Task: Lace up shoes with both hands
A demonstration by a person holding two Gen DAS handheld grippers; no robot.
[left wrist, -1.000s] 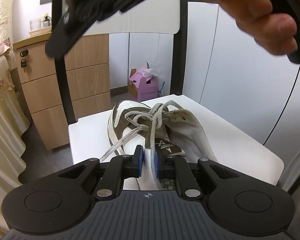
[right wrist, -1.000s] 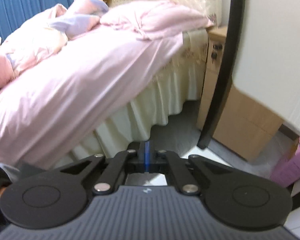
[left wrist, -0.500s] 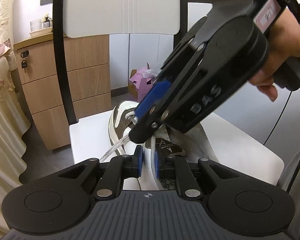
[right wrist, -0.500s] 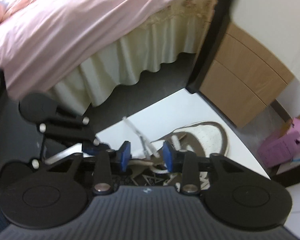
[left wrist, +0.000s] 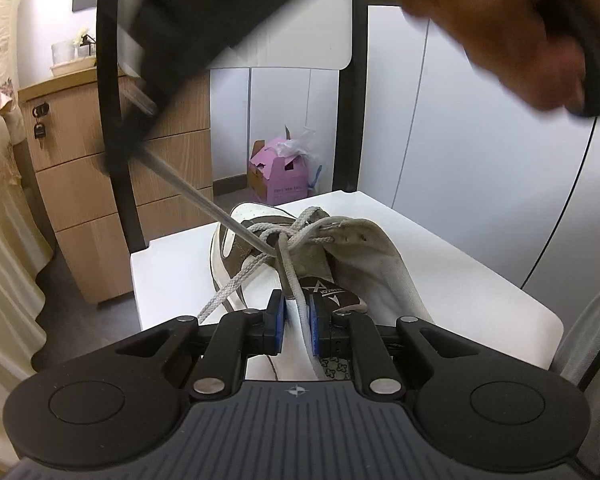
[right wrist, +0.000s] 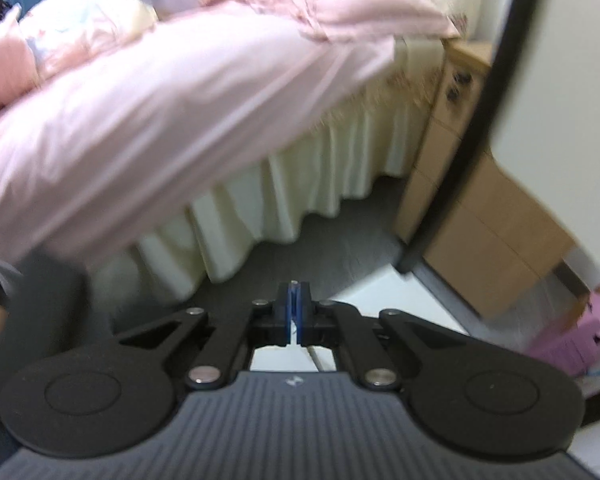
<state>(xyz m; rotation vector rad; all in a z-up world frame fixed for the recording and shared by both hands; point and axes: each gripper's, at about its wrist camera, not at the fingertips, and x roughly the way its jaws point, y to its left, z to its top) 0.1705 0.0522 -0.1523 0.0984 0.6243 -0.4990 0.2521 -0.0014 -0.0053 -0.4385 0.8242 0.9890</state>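
Shoe [left wrist: 300, 248] near white seat's [left wrist: 460, 280] back edge

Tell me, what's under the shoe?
The shoe sits on a white chair seat. Its near end is hidden behind the left claw, so I can't see what's under that part. Below the seat, only dark floor shows.

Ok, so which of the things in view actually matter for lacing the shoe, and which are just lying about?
For the job: shoe, laces, left gripper, right gripper, white chair under the shoe.

Just lying about: pink box, wooden drawers, bed with pink bedding.
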